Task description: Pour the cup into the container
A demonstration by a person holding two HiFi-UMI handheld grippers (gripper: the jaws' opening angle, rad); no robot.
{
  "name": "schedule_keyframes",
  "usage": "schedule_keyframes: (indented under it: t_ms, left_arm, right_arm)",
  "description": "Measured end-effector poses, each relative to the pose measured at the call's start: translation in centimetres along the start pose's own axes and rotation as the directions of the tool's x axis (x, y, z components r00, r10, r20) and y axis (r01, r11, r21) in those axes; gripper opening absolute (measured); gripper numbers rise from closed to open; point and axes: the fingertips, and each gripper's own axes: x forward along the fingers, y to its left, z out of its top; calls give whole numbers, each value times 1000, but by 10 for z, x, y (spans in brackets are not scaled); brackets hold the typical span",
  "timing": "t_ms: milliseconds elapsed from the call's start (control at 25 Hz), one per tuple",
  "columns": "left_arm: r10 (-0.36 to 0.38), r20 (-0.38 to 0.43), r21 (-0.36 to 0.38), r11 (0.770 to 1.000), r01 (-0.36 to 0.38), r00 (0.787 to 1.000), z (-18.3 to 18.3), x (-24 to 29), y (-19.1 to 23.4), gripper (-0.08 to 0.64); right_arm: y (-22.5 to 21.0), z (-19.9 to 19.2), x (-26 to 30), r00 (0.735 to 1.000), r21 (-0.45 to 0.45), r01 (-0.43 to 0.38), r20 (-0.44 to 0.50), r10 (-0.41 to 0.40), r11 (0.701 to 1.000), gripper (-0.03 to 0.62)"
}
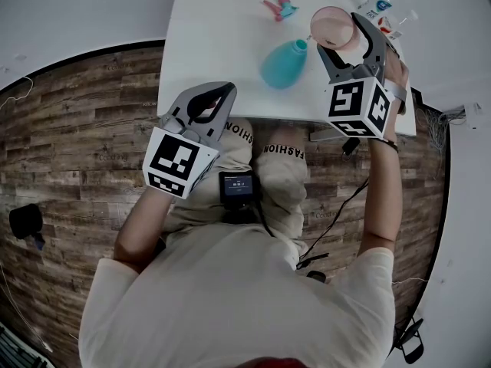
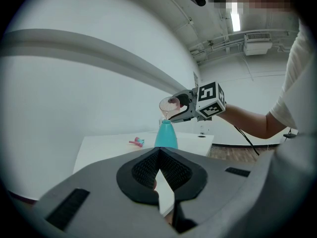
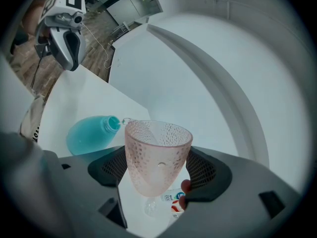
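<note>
Grey left gripper (image 2: 158, 157) hangs off the table's near edge, at 7 o'clock of the teal bottle (image 1: 284, 64), jaws pressed together on nothing. The right gripper (image 1: 339, 33) clamps the pink dimpled cup (image 3: 157, 155), which is tipped with its lip just beside the bottle's mouth. Pouring looks under way; emptying and setting down are left. The white table (image 1: 222, 29) lies open toward 10 o'clock, while small bottles (image 1: 383, 8) crowd 2 o'clock.
</note>
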Motion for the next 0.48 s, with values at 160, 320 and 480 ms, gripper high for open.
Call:
schedule_keyframes:
  t_ms: [160, 320, 480]
  left_arm:
    - [0, 0, -1, 1000, 0, 1000, -1, 0, 0, 11]
    - [0, 1, -3, 1000, 0, 1000, 0, 0, 0, 11]
    - [0, 0, -3, 1000, 0, 1000, 0, -1, -1, 11]
  right_arm:
    - [-1, -1, 0, 1000, -5, 5, -2, -5, 1000, 373]
    - [-2, -1, -1, 1000, -10, 9, -7, -9, 1000, 373]
    - [-3, -1, -2, 1000, -17, 12, -9, -12, 1000, 373]
